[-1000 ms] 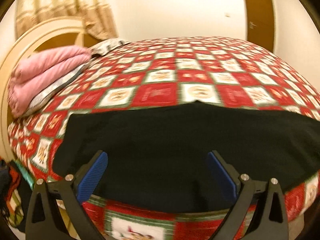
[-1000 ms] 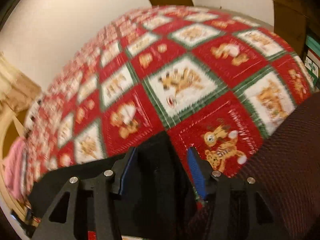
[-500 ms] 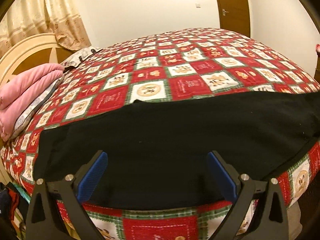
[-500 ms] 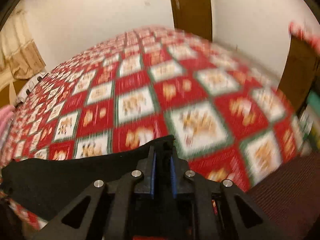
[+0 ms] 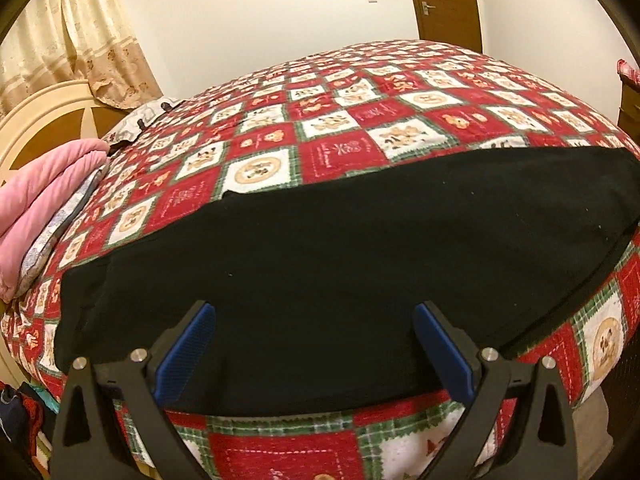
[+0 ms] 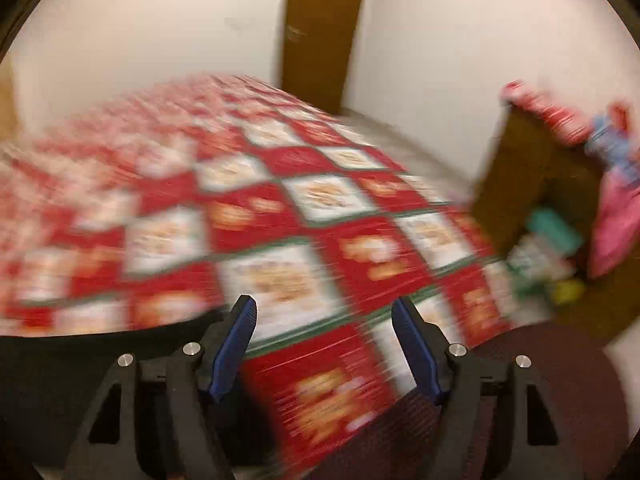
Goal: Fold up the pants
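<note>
The black pants (image 5: 340, 264) are lying flat across the near edge of the bed, on the red patchwork quilt (image 5: 360, 120). The left gripper (image 5: 314, 344) is hovering over them, jaws spread, gripping nothing. The right gripper (image 6: 324, 344) is opening (its view is blurred), with only quilt between its blue pads (image 6: 236, 344); the pants lie to its left.

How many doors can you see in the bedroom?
1 door: brown, with a silver handle, in the white wall beyond the far side of the bed. Others may be out of view.
</note>
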Demonstrator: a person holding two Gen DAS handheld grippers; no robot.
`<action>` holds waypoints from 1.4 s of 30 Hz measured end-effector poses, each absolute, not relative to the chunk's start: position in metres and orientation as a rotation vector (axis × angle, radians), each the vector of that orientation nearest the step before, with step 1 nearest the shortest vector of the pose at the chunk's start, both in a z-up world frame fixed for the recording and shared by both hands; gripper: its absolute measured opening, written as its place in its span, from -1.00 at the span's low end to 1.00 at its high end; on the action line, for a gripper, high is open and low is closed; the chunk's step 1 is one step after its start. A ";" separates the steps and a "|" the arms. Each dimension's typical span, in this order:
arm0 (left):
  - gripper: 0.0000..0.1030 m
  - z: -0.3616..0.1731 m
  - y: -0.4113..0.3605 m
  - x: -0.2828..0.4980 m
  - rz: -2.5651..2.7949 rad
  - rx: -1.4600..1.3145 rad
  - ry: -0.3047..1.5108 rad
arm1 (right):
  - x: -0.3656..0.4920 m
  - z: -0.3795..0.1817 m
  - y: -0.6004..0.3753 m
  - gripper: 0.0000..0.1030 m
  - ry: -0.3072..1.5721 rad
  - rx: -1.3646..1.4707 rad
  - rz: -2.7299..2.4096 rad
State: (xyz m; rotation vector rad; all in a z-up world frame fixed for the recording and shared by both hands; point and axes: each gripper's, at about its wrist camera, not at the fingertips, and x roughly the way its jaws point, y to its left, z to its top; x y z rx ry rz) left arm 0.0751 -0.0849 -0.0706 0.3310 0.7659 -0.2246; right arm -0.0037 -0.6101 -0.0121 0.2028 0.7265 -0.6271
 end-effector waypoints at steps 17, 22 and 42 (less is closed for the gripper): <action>0.98 -0.086 -0.088 0.063 -0.314 0.265 0.790 | -0.017 -0.103 -0.486 -0.28 0.757 0.799 -0.202; 0.98 -0.084 -0.087 0.060 -0.316 0.260 0.784 | -0.019 -0.090 -0.483 -0.28 0.741 0.765 -0.208; 0.97 -0.079 -0.073 0.065 -0.373 0.215 0.831 | -0.020 -0.090 -0.475 -0.94 0.785 0.706 -0.116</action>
